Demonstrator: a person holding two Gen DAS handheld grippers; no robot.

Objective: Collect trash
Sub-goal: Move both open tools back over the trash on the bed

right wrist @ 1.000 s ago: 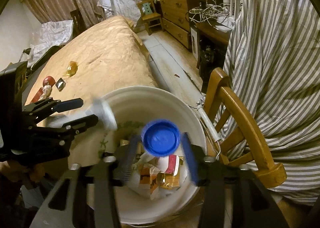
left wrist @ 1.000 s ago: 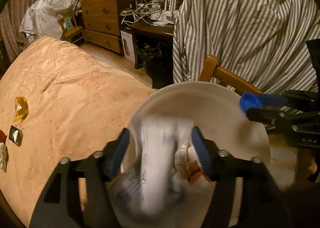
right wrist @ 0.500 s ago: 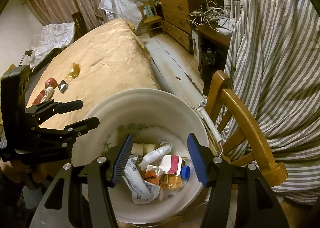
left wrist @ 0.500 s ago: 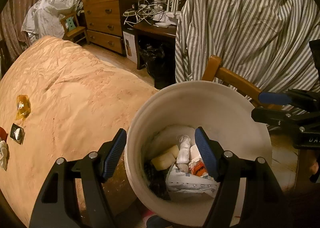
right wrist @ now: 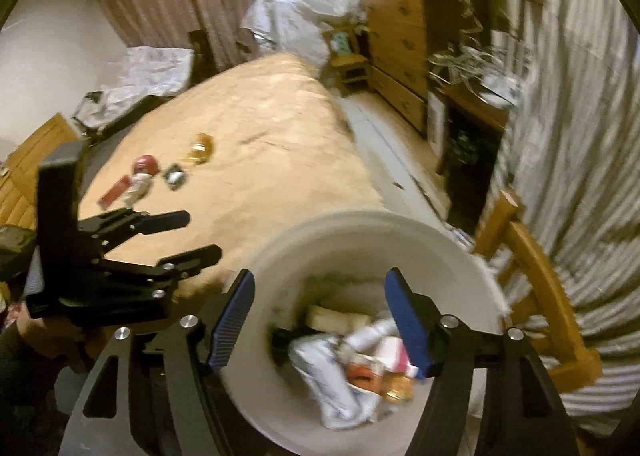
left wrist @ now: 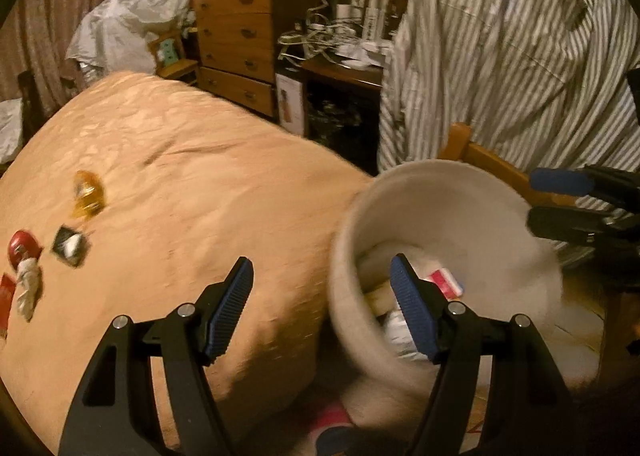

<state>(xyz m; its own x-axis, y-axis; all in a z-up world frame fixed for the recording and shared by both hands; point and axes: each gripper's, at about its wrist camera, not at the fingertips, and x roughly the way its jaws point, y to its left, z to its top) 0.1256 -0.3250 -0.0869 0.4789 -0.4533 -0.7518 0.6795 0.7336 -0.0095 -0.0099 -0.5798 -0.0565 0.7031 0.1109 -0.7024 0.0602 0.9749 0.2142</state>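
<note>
Two grippers we hold agape, empty: left gripper [left wrist: 320,310] | right gripper [right wrist: 318,320] | white bin [right wrist: 460,256] lower centre | wrappers [left wrist: 72,250] left, on bedspread [left wrist: 192,184].

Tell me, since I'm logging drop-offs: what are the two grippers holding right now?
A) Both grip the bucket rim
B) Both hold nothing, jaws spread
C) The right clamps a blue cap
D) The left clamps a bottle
B: the left gripper and right gripper both show wide empty gaps, with trash lying inside the white bucket.
</note>
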